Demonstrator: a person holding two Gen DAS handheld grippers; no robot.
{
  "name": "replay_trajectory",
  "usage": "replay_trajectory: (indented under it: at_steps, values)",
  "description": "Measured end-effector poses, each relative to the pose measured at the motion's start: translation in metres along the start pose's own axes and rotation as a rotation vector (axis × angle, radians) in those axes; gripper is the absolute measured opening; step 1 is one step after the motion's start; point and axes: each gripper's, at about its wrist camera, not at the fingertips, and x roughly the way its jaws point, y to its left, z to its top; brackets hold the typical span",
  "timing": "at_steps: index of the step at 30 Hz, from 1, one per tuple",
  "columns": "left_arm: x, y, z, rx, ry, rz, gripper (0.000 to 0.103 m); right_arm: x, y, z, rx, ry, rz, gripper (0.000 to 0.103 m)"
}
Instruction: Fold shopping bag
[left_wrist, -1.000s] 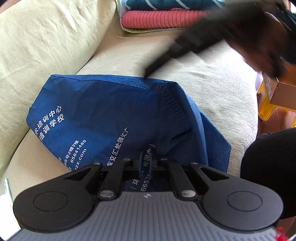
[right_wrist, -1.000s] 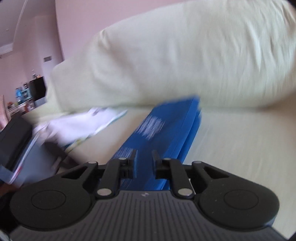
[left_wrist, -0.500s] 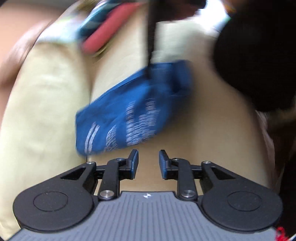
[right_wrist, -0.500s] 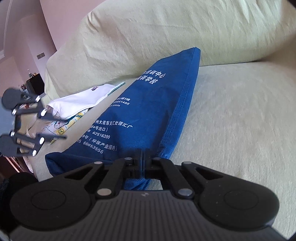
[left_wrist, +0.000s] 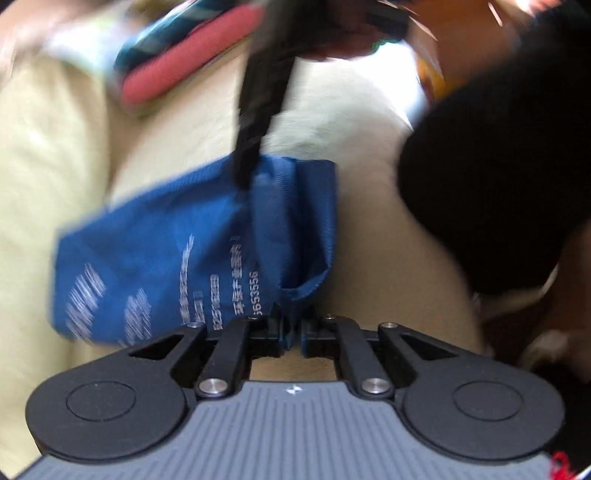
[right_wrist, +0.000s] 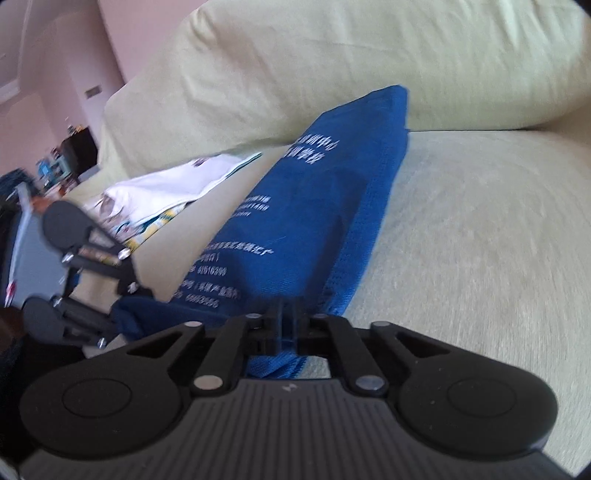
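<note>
- Left gripper (left_wrist: 291, 332): jaws pinched tight on a fold of the blue shopping bag (left_wrist: 177, 251) at its near end; fabric bunched between the pads.
- Right gripper (right_wrist: 284, 328): jaws opening, but bag cloth is in the gap and the pads look pressed on it; grip on the bag's near corner.
- Bag lies flat on the sofa seat cushion (right_wrist: 480, 240), far end touching the back cushion (right_wrist: 332, 62).
- Key relation: bag's long axis runs straight away from the right gripper toward the back cushion; both grippers sit at the near short edge, left one off to the side.
- Judgement: next fold prob. carries the near edge fwd along that axis.
- Folded towels (left_wrist: 184, 74) at seat's far end, papers (right_wrist: 166, 192) beside the bag.
</note>
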Motion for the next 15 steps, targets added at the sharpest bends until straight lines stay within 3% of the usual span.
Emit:
replay_trajectory:
  at_steps: [1, 2, 4, 11, 13, 14, 15]
  values:
    - [0.0, 0.007, -0.001, -0.03, -0.002, -0.03, 0.005, -0.001, -0.003, 0.004, -0.003, 0.032, 0.053, 0.044]
    - [-0.001, 0.012, -0.003, -0.051, -0.006, -0.054, 0.005, -0.003, -0.006, 0.007, -0.005, 0.065, 0.106, 0.067]
    - [-0.001, 0.019, -0.005, -0.088, -0.008, -0.083, 0.005, -0.005, -0.005, 0.011, -0.058, 0.107, 0.172, 0.079]
    - [0.0, 0.048, -0.014, -0.278, -0.017, -0.194, 0.006, 0.005, 0.039, -0.006, -0.571, 0.217, 0.074, 0.079]
    - [-0.001, 0.052, -0.016, -0.293, -0.015, -0.207, 0.006, 0.007, 0.04, -0.01, -0.53, 0.183, 0.05, 0.075]
    - [-0.001, 0.053, -0.016, -0.299, -0.014, -0.212, 0.006, 0.007, 0.037, -0.009, -0.478, 0.159, 0.034, 0.057]
    - [-0.002, 0.054, -0.015, -0.305, -0.014, -0.216, 0.006, 0.007, 0.034, -0.008, -0.425, 0.134, 0.017, 0.048]
